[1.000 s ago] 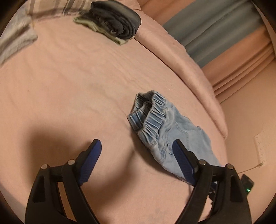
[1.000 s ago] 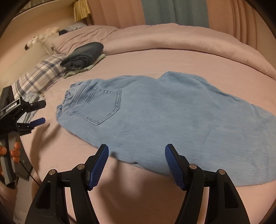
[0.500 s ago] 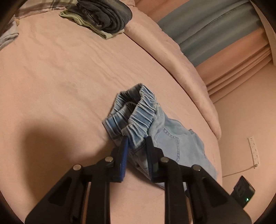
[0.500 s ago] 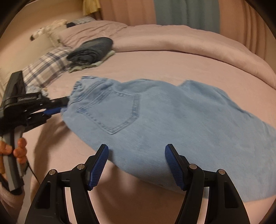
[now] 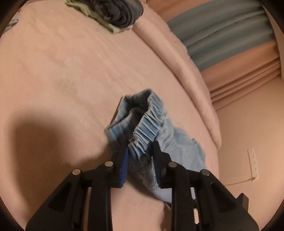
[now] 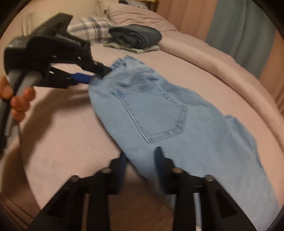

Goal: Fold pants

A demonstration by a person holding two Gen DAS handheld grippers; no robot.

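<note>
Light blue denim pants lie across the pink bed, back pocket up, legs running to the right. My left gripper is shut on the elastic waistband and holds it bunched and lifted off the bed; it also shows in the right wrist view at the waistband's corner. My right gripper is shut on the near side edge of the pants below the pocket. The leg ends are out of view.
A stack of folded dark clothes sits at the far side of the bed, also in the left wrist view. A plaid pillow lies behind it. Curtains and a wall outlet are on the right.
My left gripper closed on the waistband and lifted it. My right gripper moved in and closed on the near edge of the pants, which shifted and bunched toward me.
</note>
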